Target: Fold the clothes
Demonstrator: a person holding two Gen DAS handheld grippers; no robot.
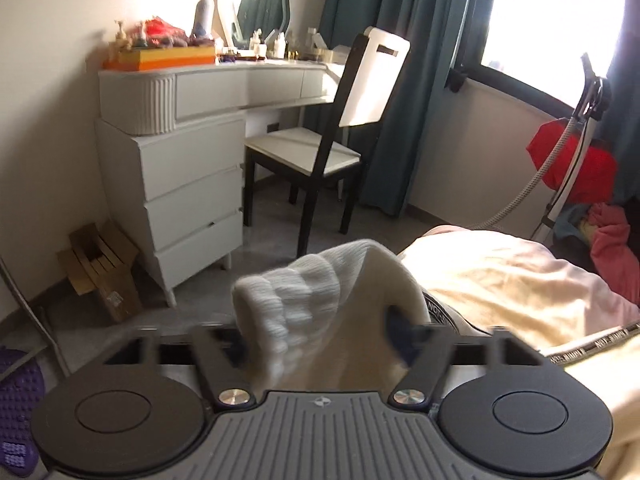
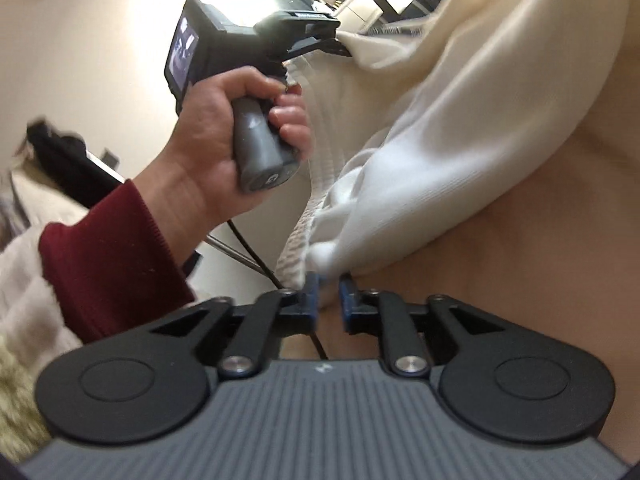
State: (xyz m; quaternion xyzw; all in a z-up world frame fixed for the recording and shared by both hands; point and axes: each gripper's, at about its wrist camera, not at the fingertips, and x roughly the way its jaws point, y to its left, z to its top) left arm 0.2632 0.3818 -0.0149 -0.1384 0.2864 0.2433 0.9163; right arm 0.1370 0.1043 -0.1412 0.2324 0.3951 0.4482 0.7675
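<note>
i have the cream sweater (image 1: 320, 300) lifted off the bed (image 1: 520, 280) with both tools, so the folding looks barely begun: nothing i can see is creased flat or laid in a neat shape yet. the left tool (image 1: 316, 344) has its fingers set fairly wide with a thick ribbed bunch, a cuff or hem, stuffed between them; it seems to be held, though the cloth hides the pads. the right tool (image 2: 328, 300) has its blue pads (image 2: 312, 296) nearly together, pinching a thin edge of the same sweater (image 2: 420, 140), which hangs up and away toward the left tool (image 2: 320, 36) gripped in the left hand (image 2: 224, 136).

what is left, as i judge it, is almost everything: spread the sweater on the bed, bring the sleeves in, fold the body over.

around me: a white dresser (image 1: 180, 184) and a chair (image 1: 320, 140) across the floor, curtains (image 1: 420, 60), a steamer hose (image 1: 552, 168), and a heap of red and pink clothes (image 1: 600, 232) at the bed's far side. the black lettered band (image 1: 592, 344) lying on the bed could get in the way of laying it flat.
</note>
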